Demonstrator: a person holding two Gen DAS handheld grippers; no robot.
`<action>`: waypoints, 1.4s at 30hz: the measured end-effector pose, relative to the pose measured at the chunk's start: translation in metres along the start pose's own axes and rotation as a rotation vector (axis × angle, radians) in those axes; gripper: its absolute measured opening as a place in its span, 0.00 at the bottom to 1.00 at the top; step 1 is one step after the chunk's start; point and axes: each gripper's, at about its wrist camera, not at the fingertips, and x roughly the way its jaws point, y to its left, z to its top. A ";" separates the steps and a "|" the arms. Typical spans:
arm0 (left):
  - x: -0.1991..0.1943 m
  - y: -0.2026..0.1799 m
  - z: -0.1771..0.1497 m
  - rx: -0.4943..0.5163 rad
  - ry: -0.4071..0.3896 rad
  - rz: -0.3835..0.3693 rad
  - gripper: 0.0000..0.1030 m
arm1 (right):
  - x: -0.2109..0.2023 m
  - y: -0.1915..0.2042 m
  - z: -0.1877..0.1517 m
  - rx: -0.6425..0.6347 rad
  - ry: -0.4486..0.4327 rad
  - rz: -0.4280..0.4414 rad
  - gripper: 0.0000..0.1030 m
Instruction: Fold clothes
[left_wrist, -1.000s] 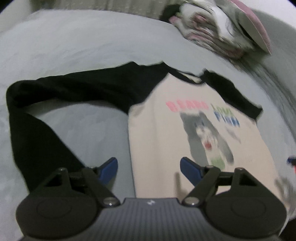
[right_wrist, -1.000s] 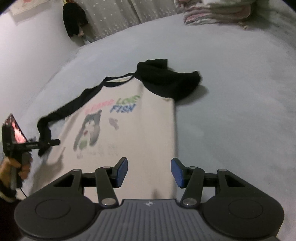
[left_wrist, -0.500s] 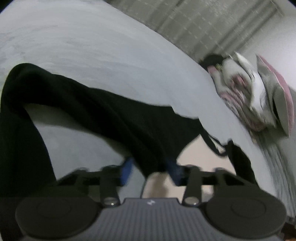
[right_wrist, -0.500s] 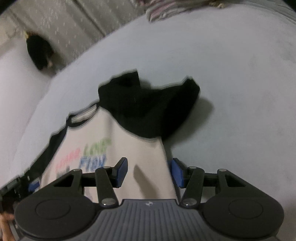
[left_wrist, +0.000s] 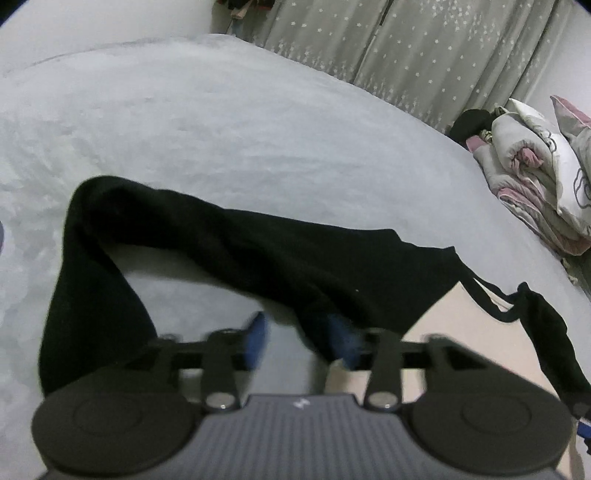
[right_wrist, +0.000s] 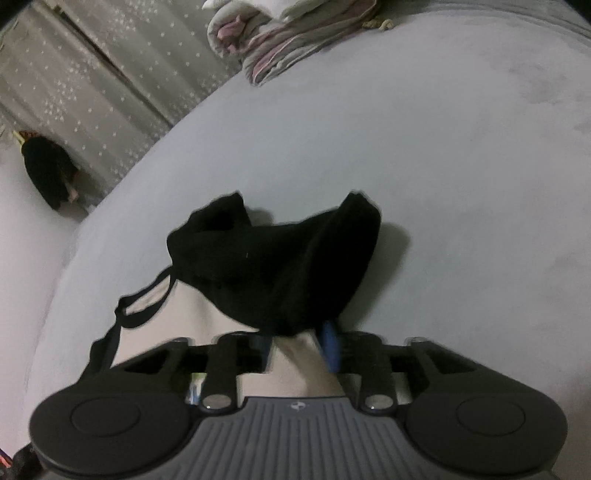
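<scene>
Shirt (left_wrist: 461, 325) lies flat on grey bed (left_wrist: 258, 129) — cream body near, black sleeves far. Left sleeve (left_wrist: 221, 254) trails long, bent back at left; right sleeve (right_wrist: 288, 258) bunched in heap.

Left gripper (left_wrist: 297, 341): jaws opening, armpit cloth between them, not pinched. Right gripper (right_wrist: 295, 347): jaws closing over side edge below heap; grip not yet certain.

Thin knit — light, limp, sags when lifted. Best taken at seam or cuff, both layers.
</scene>
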 end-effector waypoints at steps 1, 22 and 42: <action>-0.006 0.000 -0.002 0.006 -0.001 0.005 0.59 | -0.004 0.000 0.002 0.000 -0.018 0.001 0.56; -0.060 -0.030 -0.038 0.185 -0.021 -0.080 0.74 | -0.019 -0.016 0.018 0.175 -0.177 -0.029 0.70; -0.048 -0.055 -0.054 0.206 0.079 -0.192 0.79 | 0.013 -0.055 0.025 0.483 -0.113 0.142 0.30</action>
